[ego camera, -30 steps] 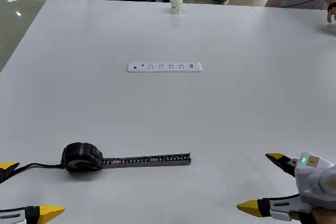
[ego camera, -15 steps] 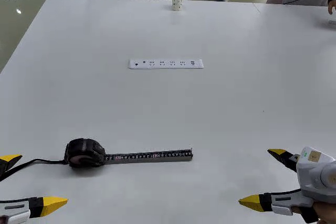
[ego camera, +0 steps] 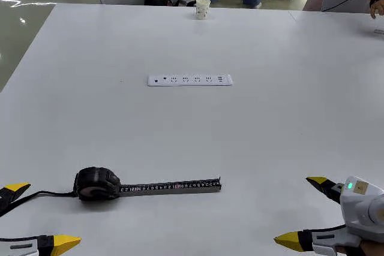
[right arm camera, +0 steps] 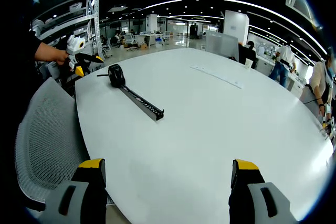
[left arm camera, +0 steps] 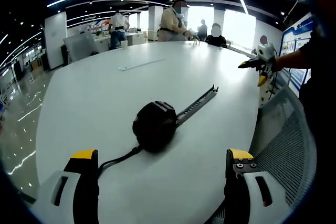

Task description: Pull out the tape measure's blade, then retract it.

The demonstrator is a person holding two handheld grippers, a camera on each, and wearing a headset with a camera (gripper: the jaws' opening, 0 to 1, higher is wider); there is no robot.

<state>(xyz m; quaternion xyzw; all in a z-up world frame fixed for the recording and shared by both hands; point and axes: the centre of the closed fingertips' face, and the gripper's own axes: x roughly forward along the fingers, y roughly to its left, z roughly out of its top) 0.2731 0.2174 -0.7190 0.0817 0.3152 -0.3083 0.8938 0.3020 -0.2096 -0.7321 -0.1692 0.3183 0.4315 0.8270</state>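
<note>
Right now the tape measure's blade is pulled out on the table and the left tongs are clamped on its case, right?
No. The blade is pulled out on the table, but the left tongs are open and not touching the case, as the left gripper view shows.

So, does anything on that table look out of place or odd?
Only one thing: the tape measure lies on the table with its blade out, while the left gripper and right gripper are open and apart from it. The power strip lies flat, the cup upright; nothing spilled or damaged.
</note>
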